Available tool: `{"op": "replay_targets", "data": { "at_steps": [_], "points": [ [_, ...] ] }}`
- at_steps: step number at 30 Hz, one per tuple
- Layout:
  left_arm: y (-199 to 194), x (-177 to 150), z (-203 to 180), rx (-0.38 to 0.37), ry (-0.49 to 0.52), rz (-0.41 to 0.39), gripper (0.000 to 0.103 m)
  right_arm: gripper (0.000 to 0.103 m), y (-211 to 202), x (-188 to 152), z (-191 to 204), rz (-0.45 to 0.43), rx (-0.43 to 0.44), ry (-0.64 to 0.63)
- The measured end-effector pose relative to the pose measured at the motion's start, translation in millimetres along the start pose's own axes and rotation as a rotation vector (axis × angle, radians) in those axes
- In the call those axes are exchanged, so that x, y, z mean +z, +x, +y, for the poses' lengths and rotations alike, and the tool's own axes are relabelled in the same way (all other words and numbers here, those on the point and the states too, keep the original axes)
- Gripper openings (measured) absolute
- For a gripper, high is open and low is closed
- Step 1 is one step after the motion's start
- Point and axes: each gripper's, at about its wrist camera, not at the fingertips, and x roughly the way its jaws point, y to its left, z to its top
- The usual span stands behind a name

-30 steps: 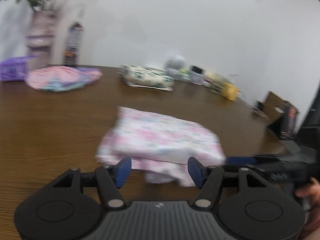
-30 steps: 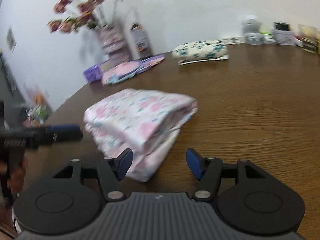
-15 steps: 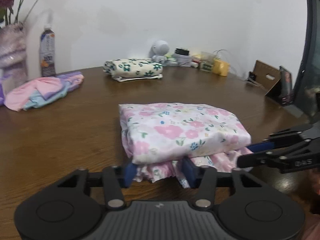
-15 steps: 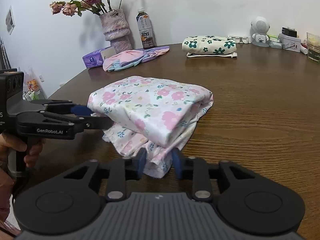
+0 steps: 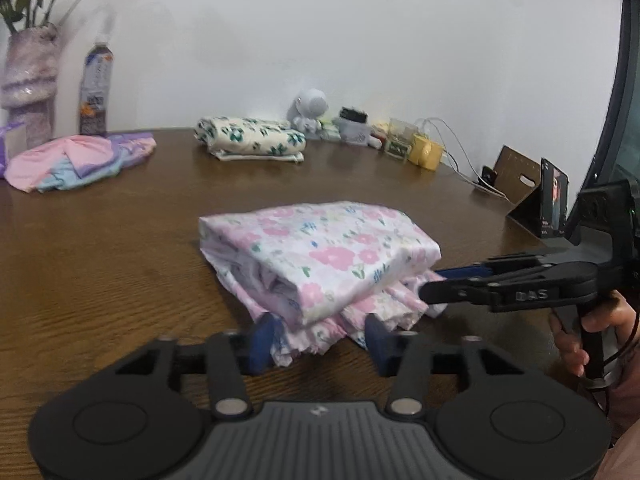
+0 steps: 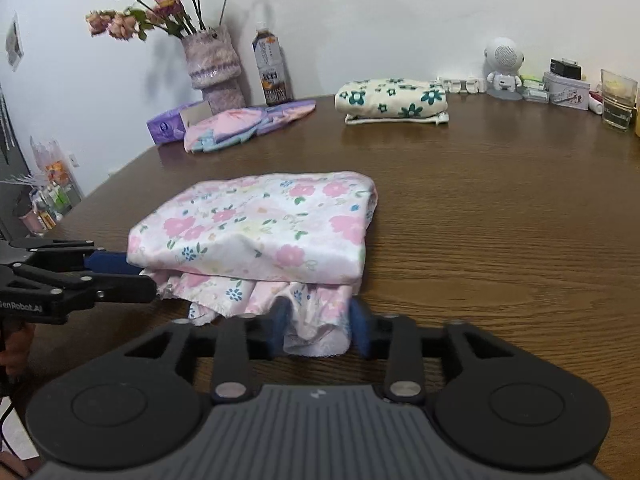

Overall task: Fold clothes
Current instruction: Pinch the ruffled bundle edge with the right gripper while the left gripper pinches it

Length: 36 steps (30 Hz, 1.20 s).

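On the brown wooden table, against a white wall, lies folded floral clothing.

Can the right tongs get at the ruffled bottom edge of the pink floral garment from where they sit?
Probably yes. The right tongs already straddle the ruffled edge of the pink floral garment, jaws just reopened, nothing else between. The left tongs work the neighbouring corner, clear of that approach.
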Motion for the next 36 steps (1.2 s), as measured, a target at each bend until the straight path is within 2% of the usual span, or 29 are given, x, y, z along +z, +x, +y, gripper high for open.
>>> {"op": "replay_targets", "data": {
  "at_steps": [2, 3, 4, 9, 15, 22, 23, 25, 26, 30, 34, 35, 36],
  "points": [
    [-3.0, 3.3, 1.4, 0.004, 0.018, -0.007, 0.054, 0.046, -8.0, -1.7, -5.5, -0.012, 0.004, -0.006],
    [-4.1, 5.1, 2.1, 0.007, 0.027, -0.009, 0.054, 0.054, -11.0, -2.5, -9.4, -0.016, 0.002, -0.007],
    [-5.1, 7.0, 2.8, 0.010, 0.036, -0.012, 0.055, 0.057, -13.6, -3.1, -13.2, -0.020, 0.000, -0.008],
    [0.7, 13.2, 0.4, 0.011, 0.071, 0.002, 0.054, 0.057, -17.8, 1.1, -24.4, -0.041, -0.004, -0.017],
    [8.2, 13.7, 2.4, -0.003, 0.063, 0.007, 0.051, 0.054, -10.6, 7.3, -21.4, -0.056, 0.030, -0.073],
    [9.0, 13.7, 8.1, -0.057, 0.056, 0.010, 0.032, 0.044, 1.1, 14.1, -24.5, -0.057, 0.096, -0.077],
    [9.2, 13.5, 8.2, -0.064, 0.054, 0.012, 0.024, 0.042, 3.2, 14.9, -25.4, -0.053, 0.103, -0.075],
    [9.6, 13.0, 8.8, -0.078, 0.045, 0.016, 0.016, 0.023, 6.7, 16.3, -26.6, -0.041, 0.130, -0.072],
    [9.5, 12.5, 9.5, -0.080, 0.039, 0.017, 0.014, 0.019, 7.9, 16.6, -26.7, -0.035, 0.145, -0.073],
    [9.2, 10.4, 20.1, -0.081, -0.038, 0.017, 0.011, 0.012, 5.5, 13.7, -20.7, -0.036, 0.162, -0.121],
    [6.8, 6.0, 25.2, -0.071, -0.079, 0.021, 0.014, 0.015, 3.5, 10.8, -16.5, -0.022, 0.160, -0.149],
    [3.3, 6.0, 25.3, -0.065, -0.088, 0.012, 0.020, 0.019, 2.2, 11.4, -16.8, -0.022, 0.160, -0.142],
    [-0.8, 7.3, 25.5, -0.058, -0.097, -0.002, 0.024, 0.030, -1.6, 14.1, -19.6, -0.034, 0.167, -0.117]
  ]
}}
